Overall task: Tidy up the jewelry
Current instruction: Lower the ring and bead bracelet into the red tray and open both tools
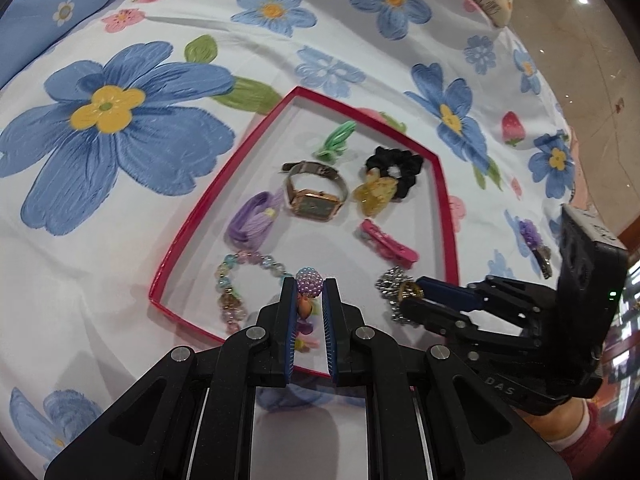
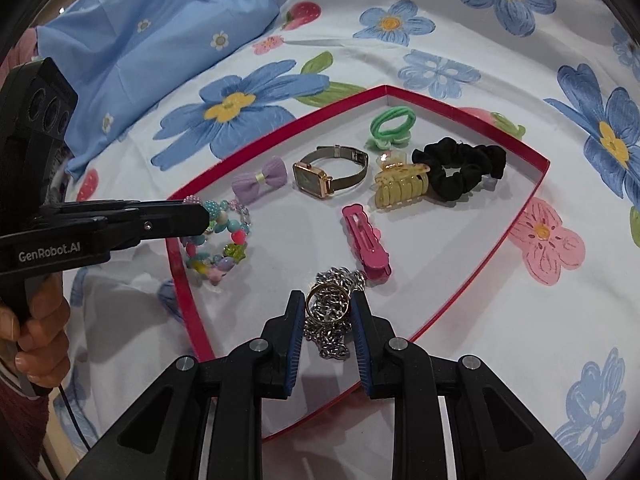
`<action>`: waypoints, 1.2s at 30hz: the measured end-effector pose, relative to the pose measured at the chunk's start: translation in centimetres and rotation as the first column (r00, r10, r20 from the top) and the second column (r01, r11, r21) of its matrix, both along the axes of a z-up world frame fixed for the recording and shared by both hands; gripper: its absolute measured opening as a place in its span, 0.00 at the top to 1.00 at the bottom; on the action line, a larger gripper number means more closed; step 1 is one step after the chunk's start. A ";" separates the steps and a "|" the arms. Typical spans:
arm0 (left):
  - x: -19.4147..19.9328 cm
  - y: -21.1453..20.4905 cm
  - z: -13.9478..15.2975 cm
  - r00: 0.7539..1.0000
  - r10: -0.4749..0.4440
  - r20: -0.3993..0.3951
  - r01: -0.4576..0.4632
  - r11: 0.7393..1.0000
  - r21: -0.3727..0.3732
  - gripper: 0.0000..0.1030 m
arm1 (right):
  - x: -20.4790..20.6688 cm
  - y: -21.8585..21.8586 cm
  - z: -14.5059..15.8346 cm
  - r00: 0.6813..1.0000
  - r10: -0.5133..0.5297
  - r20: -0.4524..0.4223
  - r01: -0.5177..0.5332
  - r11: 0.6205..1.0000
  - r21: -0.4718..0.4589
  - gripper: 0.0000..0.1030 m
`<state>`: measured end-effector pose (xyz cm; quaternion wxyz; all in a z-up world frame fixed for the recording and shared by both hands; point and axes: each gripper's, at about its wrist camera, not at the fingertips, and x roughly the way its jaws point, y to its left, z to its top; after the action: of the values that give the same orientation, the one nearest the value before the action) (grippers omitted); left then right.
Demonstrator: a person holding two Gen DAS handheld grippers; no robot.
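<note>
Your left gripper (image 1: 309,289) is pinching a purple bead (image 1: 309,281), hiding the bracelet's (image 1: 236,276) near end, while your right gripper (image 2: 327,304) is clamping an upright gold ring (image 2: 327,300) above the chain (image 2: 332,332).

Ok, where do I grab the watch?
Take the watch by its strap loop, from above. The loop stands on edge beside the square face, so one finger can go inside and one outside; the flat face gives less to pinch.

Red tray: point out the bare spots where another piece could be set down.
Inside the red tray, bare floor lies right of the pink clip, below the black scrunchie, and in the far corner left of the green hair tie. The middle, around the watch, is crowded.
</note>
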<state>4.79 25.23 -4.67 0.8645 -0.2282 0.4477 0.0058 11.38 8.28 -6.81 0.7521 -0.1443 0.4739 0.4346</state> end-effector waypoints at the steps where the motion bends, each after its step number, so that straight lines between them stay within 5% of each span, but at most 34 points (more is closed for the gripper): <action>1: 0.1 0.0 -0.2 1.000 0.005 -0.007 -0.005 1.000 0.011 0.90 | 0.0 0.1 0.0 1.000 0.003 0.001 -0.003 1.000 -0.002 0.77; 17: 0.4 0.1 -1.2 0.997 0.034 -0.063 -0.029 0.997 0.075 0.89 | 0.3 0.1 -0.1 1.000 -0.002 -0.008 0.002 1.000 0.008 0.76; 24: 0.2 0.3 -0.9 0.996 0.053 -0.065 -0.048 0.996 0.080 0.72 | 0.3 -0.1 0.0 1.000 -0.007 -0.013 0.007 1.000 0.015 0.76; 36: -0.4 0.1 -0.4 0.996 0.058 -0.064 -0.053 0.995 0.087 0.69 | 0.3 -1.5 0.9 0.998 -0.041 -0.041 0.044 0.996 0.074 0.70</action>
<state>4.37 25.29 -5.06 0.8575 -0.2033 0.4691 0.0565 11.68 6.75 -5.96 0.7566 -0.0971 0.4752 0.4385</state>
